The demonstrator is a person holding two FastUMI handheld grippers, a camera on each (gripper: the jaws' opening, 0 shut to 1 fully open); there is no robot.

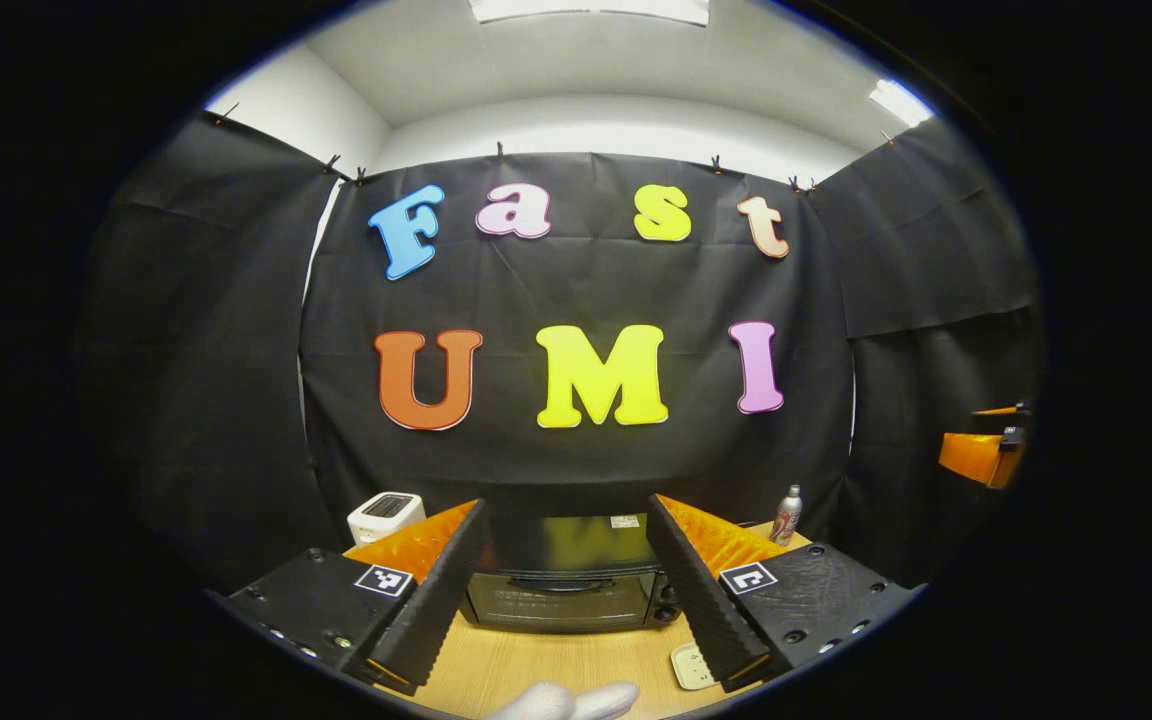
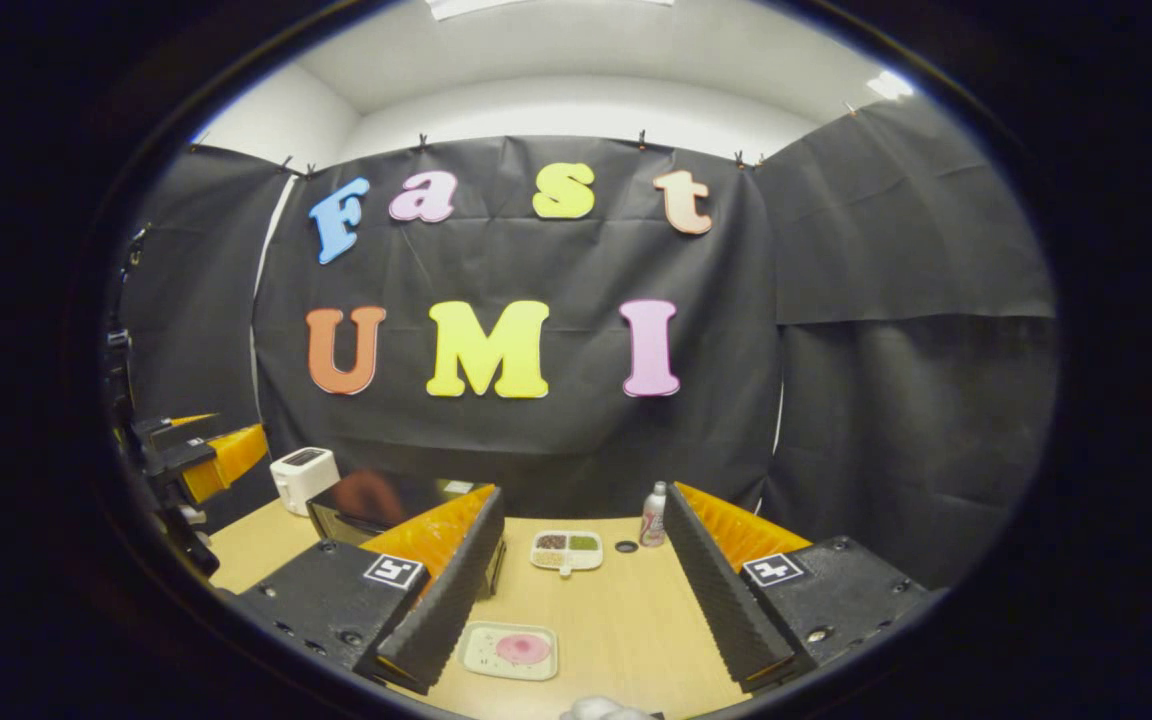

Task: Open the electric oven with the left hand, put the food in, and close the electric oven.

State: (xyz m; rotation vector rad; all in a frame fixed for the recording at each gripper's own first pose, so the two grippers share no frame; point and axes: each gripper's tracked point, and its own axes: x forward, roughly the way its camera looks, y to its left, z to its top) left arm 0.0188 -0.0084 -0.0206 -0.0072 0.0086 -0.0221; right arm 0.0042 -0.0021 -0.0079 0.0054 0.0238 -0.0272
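Left gripper view: the left gripper (image 1: 566, 570) is held above the wooden table (image 1: 556, 665), released, with its two fingers spread wide and nothing between them. The electric oven (image 1: 564, 585) stands on the table directly ahead, framed in the gap between the fingers and well apart from them. Its door is closed, with the handle running across the top of the glass and the knobs at its right side. A white toaster (image 1: 385, 516) stands behind and to the left of the oven, a bottle (image 1: 787, 515) stands behind and to the right, and a white socket (image 1: 692, 666) lies on the table just beside the right finger. A white rounded object (image 1: 566, 702) shows at the bottom edge; what it is cannot be told. The right gripper (image 1: 981, 455) appears at the far right edge, raised above table level.

Right gripper view: the right gripper (image 2: 581, 590) is likewise released, fingers wide apart and gripping nothing. The food, a pink round item on a small rectangular tray (image 2: 511, 651), lies on the table below and between the fingers, nearer the left finger and not touching it. A divided dish (image 2: 567, 551) with dark and green contents lies farther ahead, with a small dark disc (image 2: 626, 547) and the bottle (image 2: 653, 515) just beside it to the right. The oven (image 2: 376, 510) stands to the left, partly hidden behind the left finger, with the toaster (image 2: 302, 477) to its left. The left gripper (image 2: 206, 455) appears at the far left edge.
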